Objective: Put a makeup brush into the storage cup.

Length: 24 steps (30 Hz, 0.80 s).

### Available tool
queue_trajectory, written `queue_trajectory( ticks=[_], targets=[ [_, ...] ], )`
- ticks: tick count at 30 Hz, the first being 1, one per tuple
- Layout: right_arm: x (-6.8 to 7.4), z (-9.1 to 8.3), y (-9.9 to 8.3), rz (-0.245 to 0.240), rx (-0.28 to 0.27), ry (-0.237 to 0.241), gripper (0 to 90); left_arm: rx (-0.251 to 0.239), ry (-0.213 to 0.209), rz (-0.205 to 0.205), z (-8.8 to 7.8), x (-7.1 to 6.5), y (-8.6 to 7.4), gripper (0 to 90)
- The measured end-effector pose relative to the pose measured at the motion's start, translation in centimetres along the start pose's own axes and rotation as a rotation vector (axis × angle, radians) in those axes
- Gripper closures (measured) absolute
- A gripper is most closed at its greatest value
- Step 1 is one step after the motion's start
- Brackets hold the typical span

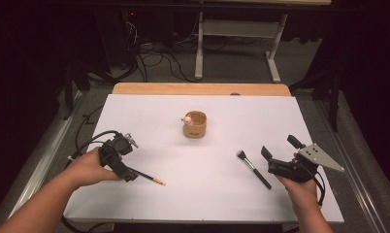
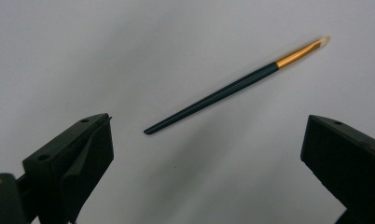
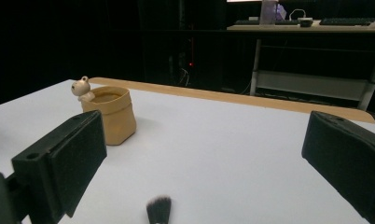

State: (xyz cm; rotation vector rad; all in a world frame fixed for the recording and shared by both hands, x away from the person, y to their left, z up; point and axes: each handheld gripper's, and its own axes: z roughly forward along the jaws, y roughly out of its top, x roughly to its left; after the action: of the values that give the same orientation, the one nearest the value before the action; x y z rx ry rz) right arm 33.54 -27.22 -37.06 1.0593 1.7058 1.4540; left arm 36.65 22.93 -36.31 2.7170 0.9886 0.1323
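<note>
While held low over the white tabletop (image 1: 149, 204) at the near left, left tool (image 1: 127, 170) tipped downward, gripped by a left hand (image 1: 89, 167) with the forearm entering from the bottom corner. Jaws spread wide in the left gripper view, nothing between them. Just past those jaws, lying flat and untouched: a thin brush (image 2: 232, 88) with a dark tapered handle, a gold ferrule and a pale, slightly blurred tip, set at a slant and pointing toward the middle of the tabletop. At the near right, right tool (image 1: 279, 150) held level in a right hand (image 1: 300, 187), aimed toward the centre, jaws also wide apart and empty. Just beside it, flat on the tabletop: a makeup brush (image 1: 253, 169) with a black handle and a dark, fluffy head, that head showing between the jaws at the bottom of the right gripper view. Farther back, near the centre, well apart from both tools: a small tan cup (image 1: 195, 124) with a tiny figure (image 3: 81, 87) perched on its rim.
</note>
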Motion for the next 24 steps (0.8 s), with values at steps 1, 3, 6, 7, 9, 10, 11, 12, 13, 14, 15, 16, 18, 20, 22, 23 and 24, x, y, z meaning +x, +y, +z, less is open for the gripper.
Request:
queue_trajectory(
  ticks=[1,3,6,7,9,10,11,12,13,14,15,16,18,20,22,23,24],
  targets=[
    [0.0,0.0,0.0,0.002,0.001,-0.001,1.5,0.005,-0.004,-0.001,0.2,0.0,0.0,2.8],
    [0.1,0.0,0.0,0.001,-0.001,0.001,1.5,0.016,-0.012,0.001,1.1,0.2,-0.1,3.5],
    [0.1,0.0,0.0,-0.001,0.002,0.001,1.5,0.013,-0.035,-0.009,1.7,0.4,-0.3,4.9],
    [0.1,0.0,0.0,-0.001,0.003,0.001,1.5,0.013,-0.035,-0.009,1.7,0.4,-0.3,5.0],
    [0.1,-0.1,0.0,-0.003,0.003,0.002,1.5,0.014,-0.027,-0.004,2.1,0.6,-0.4,6.6],
    [0.1,-0.1,0.0,-0.003,0.004,0.002,1.5,0.013,-0.025,0.0,2.1,0.7,-0.4,7.4],
    [0.1,-0.1,0.0,-0.002,0.003,0.001,1.5,0.013,-0.025,0.0,2.1,0.7,-0.4,7.9],
    [0.1,-0.1,0.0,-0.001,0.002,0.005,1.5,0.007,-0.021,0.004,2.2,0.8,-0.3,8.4],
    [0.0,-0.1,0.0,-0.001,0.001,0.005,1.5,0.005,-0.019,0.001,2.2,0.8,-0.3,9.2],
    [0.0,-0.1,0.0,-0.001,0.001,0.005,1.5,0.005,-0.019,0.001,2.2,0.8,-0.3,10.9],
    [0.1,-0.1,0.0,0.001,0.001,0.004,1.5,0.008,-0.022,0.011,2.3,0.8,-0.2,12.0],
    [0.1,-0.1,0.0,-0.002,0.003,0.003,1.5,0.008,-0.022,0.011,2.3,0.8,-0.2,12.5],
    [0.1,-0.1,0.0,-0.005,0.003,0.003,1.5,0.017,-0.023,0.021,2.6,0.8,-0.2,14.5],
    [0.0,0.0,0.0,-0.004,0.002,0.001,1.5,0.037,-0.003,0.035,3.1,0.6,-0.1,15.2],
    [0.0,0.0,0.0,-0.005,0.003,0.001,1.5,0.044,0.001,0.039,3.2,0.6,0.0,15.1],
    [0.0,0.0,0.0,-0.008,0.003,0.002,1.5,0.044,0.004,0.047,3.4,0.5,0.0,15.1],
    [0.0,0.0,0.0,-0.008,0.003,0.002,1.5,0.044,0.004,0.047,3.4,0.5,0.0,15.1]
  ],
)
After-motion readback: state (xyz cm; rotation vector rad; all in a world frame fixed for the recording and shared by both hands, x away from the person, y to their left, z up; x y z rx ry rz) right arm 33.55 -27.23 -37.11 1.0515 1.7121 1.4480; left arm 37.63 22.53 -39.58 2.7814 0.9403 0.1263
